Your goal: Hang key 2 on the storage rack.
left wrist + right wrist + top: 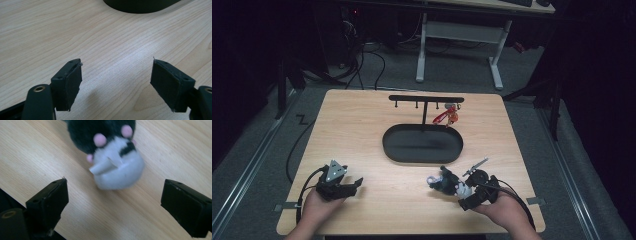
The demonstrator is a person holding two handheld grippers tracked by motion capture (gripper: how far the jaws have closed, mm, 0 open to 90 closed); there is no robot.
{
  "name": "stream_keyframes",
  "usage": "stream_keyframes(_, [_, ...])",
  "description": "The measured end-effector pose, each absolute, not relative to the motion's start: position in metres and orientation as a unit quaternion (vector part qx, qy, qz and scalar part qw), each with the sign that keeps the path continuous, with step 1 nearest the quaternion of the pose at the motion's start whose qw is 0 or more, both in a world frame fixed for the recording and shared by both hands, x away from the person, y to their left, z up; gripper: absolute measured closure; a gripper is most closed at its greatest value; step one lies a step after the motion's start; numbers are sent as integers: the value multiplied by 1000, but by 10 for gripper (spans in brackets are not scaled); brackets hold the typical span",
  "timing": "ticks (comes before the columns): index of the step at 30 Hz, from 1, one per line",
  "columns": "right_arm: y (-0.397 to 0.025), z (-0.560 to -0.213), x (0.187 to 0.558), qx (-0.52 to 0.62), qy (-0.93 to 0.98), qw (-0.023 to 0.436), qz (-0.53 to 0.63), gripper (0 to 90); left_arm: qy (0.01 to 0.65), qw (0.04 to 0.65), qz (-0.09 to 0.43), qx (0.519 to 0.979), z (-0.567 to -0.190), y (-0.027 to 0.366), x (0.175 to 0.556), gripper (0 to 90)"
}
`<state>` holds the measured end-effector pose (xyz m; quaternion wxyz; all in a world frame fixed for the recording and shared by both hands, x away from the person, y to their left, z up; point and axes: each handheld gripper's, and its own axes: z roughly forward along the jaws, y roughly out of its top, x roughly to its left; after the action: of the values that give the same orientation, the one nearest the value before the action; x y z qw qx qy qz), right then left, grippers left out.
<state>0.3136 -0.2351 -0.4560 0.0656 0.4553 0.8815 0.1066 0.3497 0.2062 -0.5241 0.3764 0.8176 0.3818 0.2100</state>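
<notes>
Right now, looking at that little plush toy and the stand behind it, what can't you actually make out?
- Plush toy: blurred in the right gripper view, its dark upper part cut off by the top edge; what animal it is stays unclear.
- Red charm hanging on the stand: too small in the high view to identify.
- Black tray: cut off by the top edge in the left gripper view.

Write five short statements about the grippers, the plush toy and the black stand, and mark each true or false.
1. The right gripper has its jaws open. True.
2. The plush toy is clamped between those jaws. False: it lies on the table ahead of them, untouched.
3. The left gripper holds a keychain. False: its jaws are open and empty.
4. A red charm hangs from the stand. True.
5. The plush toy lies in the oval tray. False: it lies on the table.
</notes>
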Motion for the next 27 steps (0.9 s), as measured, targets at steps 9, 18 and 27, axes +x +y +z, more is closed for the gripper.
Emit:
stream_keyframes(9, [-217,-460,329,415,903,66,94,73,378,373,205,822,-525,205,351,253])
stream_keyframes(18, [-207,-472,348,407,909,53,74,119,379,370,204,823,-526,206,351,253])
stream_keyframes(27, [-205,-483,353,397,915,42,57,193,381,370,203,823,-525,208,351,253])
